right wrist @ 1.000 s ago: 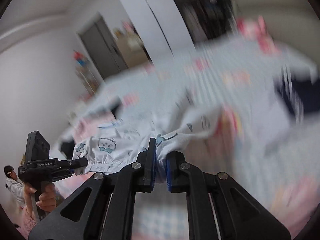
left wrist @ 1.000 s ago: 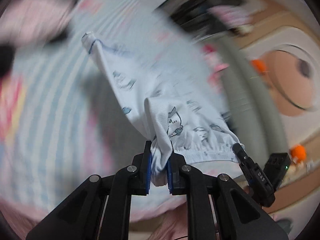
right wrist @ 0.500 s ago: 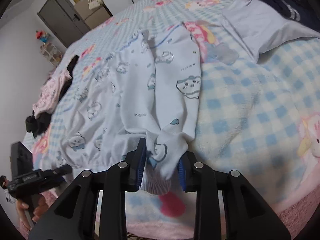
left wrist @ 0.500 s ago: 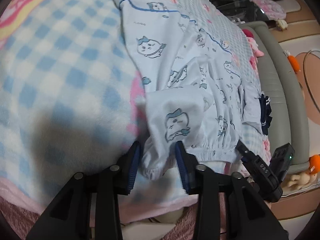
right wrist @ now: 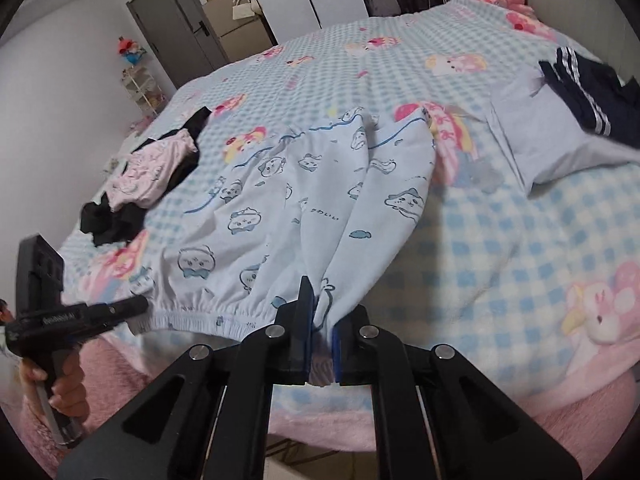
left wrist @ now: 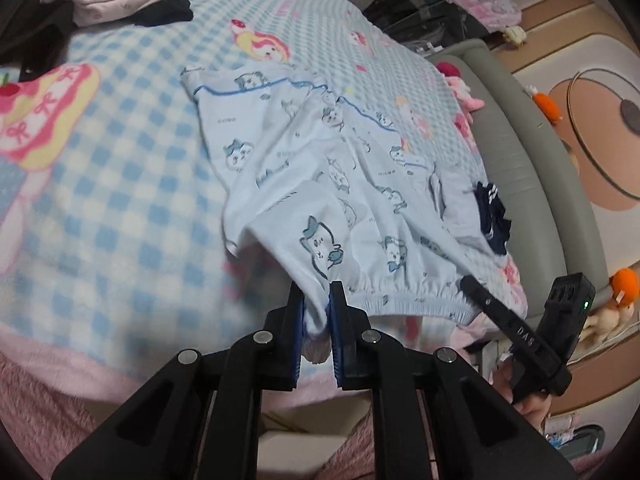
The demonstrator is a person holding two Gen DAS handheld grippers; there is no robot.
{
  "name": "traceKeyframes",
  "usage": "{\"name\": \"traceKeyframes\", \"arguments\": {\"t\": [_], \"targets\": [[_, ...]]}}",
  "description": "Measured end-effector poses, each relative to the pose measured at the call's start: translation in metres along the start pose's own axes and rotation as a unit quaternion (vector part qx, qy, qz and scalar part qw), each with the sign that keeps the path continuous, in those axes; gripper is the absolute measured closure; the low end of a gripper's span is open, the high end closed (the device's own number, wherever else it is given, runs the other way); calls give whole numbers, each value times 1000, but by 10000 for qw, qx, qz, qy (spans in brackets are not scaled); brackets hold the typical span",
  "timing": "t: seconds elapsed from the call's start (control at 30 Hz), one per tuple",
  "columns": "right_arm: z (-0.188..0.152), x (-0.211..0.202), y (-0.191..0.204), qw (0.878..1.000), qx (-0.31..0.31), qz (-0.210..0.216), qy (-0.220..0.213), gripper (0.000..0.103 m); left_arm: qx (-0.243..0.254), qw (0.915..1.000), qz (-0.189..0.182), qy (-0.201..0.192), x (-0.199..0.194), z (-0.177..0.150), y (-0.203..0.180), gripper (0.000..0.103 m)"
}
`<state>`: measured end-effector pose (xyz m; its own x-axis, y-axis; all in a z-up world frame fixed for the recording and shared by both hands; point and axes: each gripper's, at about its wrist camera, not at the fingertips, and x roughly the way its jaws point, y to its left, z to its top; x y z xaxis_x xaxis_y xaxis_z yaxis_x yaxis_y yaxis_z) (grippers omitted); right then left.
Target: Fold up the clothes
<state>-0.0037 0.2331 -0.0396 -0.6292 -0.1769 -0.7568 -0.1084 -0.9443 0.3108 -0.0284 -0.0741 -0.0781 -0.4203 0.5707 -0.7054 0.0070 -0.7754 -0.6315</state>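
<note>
The pale blue cotton pyjama trousers with cartoon prints (left wrist: pixel 320 168) lie spread on the blue-checked fleece blanket (left wrist: pixel 120 200), waistband corners pinched by the left gripper (left wrist: pixel 316 300) and right gripper (right wrist: pixel 322 312), whose jaws just closed; such shallow bites may slip and bunch the cloth.

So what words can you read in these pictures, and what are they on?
"DAS": on the right gripper, seen from the left wrist camera.
White lettering on the left gripper, seen from the right wrist camera: too blurred to read.
Small printed characters on the pyjamas: too small to read.
Nothing else carries readable text.
</note>
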Motion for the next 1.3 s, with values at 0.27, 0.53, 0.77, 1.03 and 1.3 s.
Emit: {"name": "traceKeyframes", "arguments": {"t": [0.27,0.53,0.77,1.03,1.3], "targets": [[-28,14,-9,9991,90,-155,393,97,-192,9988,61,442,13,-23,26,91],[-44,32,-39,9932,633,-658,727,69,-625,9908,187,1187,38,-34,56,78],[-26,-12,-46,9869,609,-1484,-155,64,-265,9956,352,830,-2,-17,49,67],[12,-10,-8,9934,-145,-1041,-464,64,124,9967,708,366,-5,31,42,67],[47,62,46,9961,-856,-91,206,64,134,9964,828,-98,27,112,55,67]]}}
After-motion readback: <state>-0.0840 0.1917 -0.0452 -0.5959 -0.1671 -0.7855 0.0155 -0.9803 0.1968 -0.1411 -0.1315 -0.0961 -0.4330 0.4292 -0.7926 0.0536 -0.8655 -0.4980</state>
